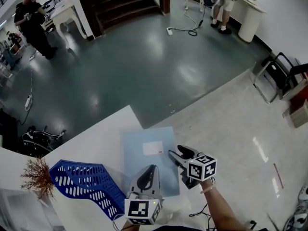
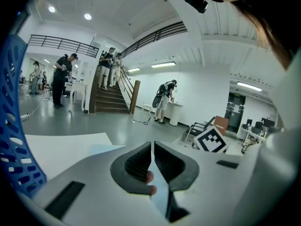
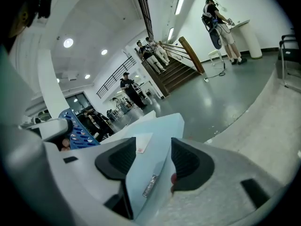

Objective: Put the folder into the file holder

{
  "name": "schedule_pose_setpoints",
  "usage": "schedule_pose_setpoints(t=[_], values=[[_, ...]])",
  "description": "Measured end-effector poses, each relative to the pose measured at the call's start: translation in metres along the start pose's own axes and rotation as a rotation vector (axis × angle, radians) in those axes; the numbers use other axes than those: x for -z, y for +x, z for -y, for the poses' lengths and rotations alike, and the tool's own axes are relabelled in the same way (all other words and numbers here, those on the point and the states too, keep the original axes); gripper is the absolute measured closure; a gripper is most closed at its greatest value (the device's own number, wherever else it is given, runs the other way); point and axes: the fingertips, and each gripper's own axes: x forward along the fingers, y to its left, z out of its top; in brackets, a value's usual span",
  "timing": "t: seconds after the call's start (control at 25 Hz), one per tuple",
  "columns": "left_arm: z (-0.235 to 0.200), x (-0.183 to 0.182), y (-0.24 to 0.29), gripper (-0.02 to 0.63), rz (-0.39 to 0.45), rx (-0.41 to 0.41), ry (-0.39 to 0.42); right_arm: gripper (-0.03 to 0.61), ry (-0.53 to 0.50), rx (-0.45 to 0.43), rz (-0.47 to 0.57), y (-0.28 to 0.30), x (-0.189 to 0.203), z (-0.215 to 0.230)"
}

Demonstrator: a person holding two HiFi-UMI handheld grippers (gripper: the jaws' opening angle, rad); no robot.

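Two claws reach the blue folder (image 1: 144,146): left claw (image 2: 152,147) pinches its edge, right claw (image 3: 153,147) is spread around it. Its white label (image 1: 152,148) is unreadable.

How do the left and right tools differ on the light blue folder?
Left tool jaws are shut on the light blue flat folder; right tool jaws stand apart around it. Left tool is at its near edge, right tool at its right edge. Both straddle one folder.

Glossy grey-green floor (image 1: 144,66), dark staircase (image 1: 120,4) at the far end, black chairs (image 1: 278,75) at right, round ceiling lights (image 2: 87,16).
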Motion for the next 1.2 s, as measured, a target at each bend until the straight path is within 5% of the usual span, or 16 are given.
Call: schedule_pose_setpoints(t=[0.84, 1.2], values=[[-0.004, 0.037, 0.025, 0.594, -0.084, 0.036, -0.018, 0.308, 0.206, -0.126, -0.084, 0.030, 0.030, 0.020], [-0.004, 0.047, 0.031, 0.594, -0.122, 0.059, -0.015, 0.301, 0.384, -0.241, -0.092, 0.041, 0.036, 0.017]])
